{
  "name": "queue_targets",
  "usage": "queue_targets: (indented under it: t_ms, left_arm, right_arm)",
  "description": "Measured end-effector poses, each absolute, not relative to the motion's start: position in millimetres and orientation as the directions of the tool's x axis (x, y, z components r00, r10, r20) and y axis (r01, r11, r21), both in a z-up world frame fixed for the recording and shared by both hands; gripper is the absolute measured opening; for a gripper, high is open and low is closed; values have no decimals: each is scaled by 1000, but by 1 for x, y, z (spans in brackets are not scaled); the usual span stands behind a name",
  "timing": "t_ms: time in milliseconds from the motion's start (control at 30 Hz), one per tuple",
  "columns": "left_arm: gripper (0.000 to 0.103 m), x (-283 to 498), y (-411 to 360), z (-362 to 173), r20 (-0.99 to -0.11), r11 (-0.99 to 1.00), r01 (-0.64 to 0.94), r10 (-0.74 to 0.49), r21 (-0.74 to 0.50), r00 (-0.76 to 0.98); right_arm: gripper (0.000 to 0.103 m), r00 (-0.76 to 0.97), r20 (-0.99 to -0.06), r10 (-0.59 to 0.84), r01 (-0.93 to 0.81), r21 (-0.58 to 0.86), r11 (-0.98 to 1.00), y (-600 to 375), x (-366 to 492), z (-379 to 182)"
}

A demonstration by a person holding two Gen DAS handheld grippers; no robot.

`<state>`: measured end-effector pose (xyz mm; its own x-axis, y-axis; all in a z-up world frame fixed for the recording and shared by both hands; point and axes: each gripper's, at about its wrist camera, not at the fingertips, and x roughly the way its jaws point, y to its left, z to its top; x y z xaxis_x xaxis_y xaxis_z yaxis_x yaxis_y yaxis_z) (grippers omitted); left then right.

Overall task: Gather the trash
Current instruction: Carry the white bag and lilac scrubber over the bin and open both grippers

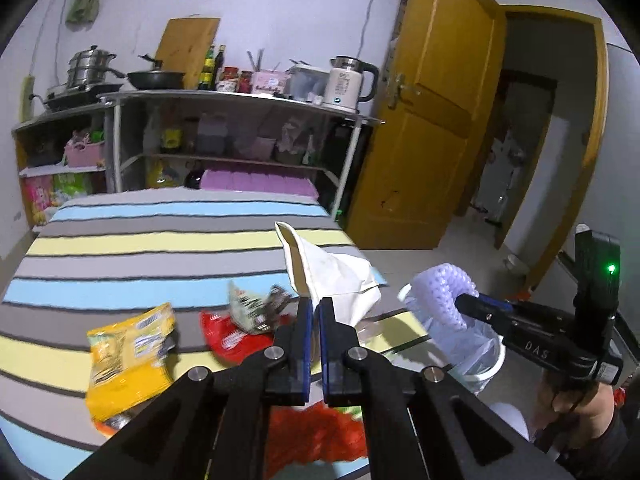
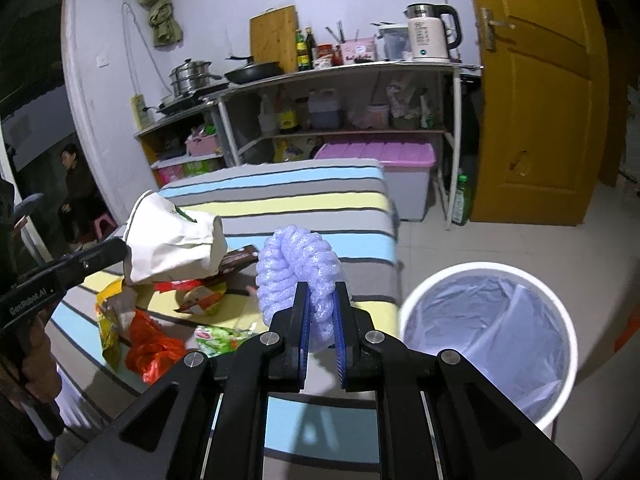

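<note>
My left gripper (image 1: 316,305) is shut on the lower edge of a white paper bag (image 1: 332,276), which hangs lifted above the striped table (image 1: 160,240). In the right wrist view the same left gripper (image 2: 122,249) pinches that white bag (image 2: 172,236) from the left. My right gripper (image 2: 320,292) is shut on a piece of lilac foam netting (image 2: 296,264), near the table's right edge and beside a white bin (image 2: 488,267) with a clear liner. On the cloth lie a yellow packet (image 1: 128,356), a red wrapper (image 1: 228,340), a crumpled printed wrapper (image 1: 252,308) and an orange bag (image 2: 152,348).
The bin stands on the tiled floor right of the table. Behind the table a metal shelf (image 2: 344,68) carries a kettle (image 2: 428,32), pans and bottles, with a pink-lidded box (image 2: 400,156) below. A yellow door (image 2: 536,92) stands open at right. A person (image 2: 76,192) sits far left.
</note>
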<state>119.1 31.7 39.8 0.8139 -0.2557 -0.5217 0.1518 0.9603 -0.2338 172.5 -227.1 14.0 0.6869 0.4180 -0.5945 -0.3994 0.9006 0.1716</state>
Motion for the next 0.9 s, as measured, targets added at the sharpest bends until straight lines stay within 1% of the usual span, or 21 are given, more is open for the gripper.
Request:
queue_targets:
  t_ms: [133, 267, 533, 900]
  left_arm:
    - [3, 131, 3, 46, -514, 950, 207, -301, -233, 803]
    - [3, 146, -30, 41, -522, 937, 260, -347, -235, 779]
    - [3, 173, -101, 17, -575, 907, 356, -420, -227, 702]
    - [4, 196, -162, -20, -641, 878, 425, -460, -222, 615]
  right_arm:
    - [11, 708, -592, 385, -350, 179, 920, -250, 172, 14]
    - [11, 722, -602, 341, -287, 188, 939, -279, 173, 8]
    - [11, 725, -632, 275, -179, 213, 961, -334, 177, -12]
    - [13, 687, -686, 240, -83, 254, 964, -377, 196, -48]
